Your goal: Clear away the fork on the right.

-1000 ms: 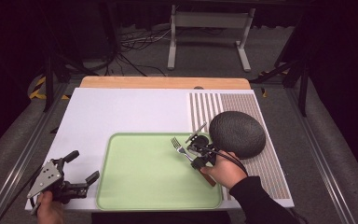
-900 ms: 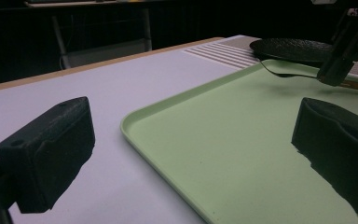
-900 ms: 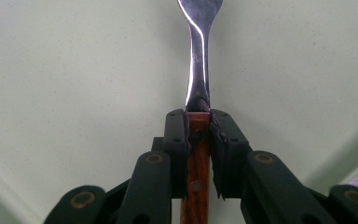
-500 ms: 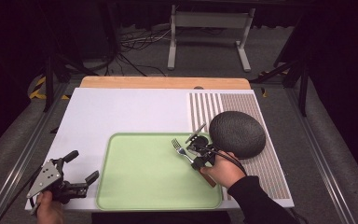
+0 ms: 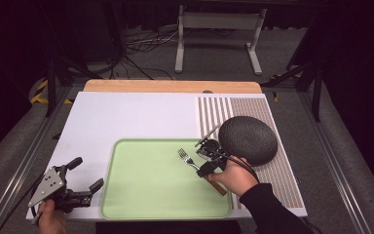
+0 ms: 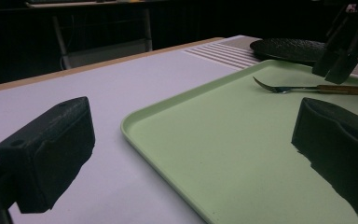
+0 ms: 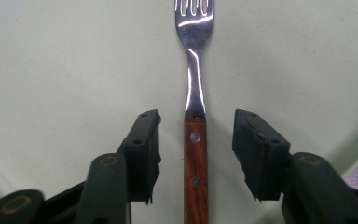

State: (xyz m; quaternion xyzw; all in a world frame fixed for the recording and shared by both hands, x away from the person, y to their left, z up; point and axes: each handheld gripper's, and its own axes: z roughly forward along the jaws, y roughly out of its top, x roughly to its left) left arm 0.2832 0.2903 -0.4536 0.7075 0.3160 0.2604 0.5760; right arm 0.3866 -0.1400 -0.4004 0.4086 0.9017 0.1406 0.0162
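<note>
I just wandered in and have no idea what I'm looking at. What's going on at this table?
A person holds a gripper in each hand. The right gripper is open over a green tray, its jaws on either side of the wooden handle of a fork lying on it. The left gripper is open too, near the tray's left edge. A dark plate sits upside down beside the tray.
</note>
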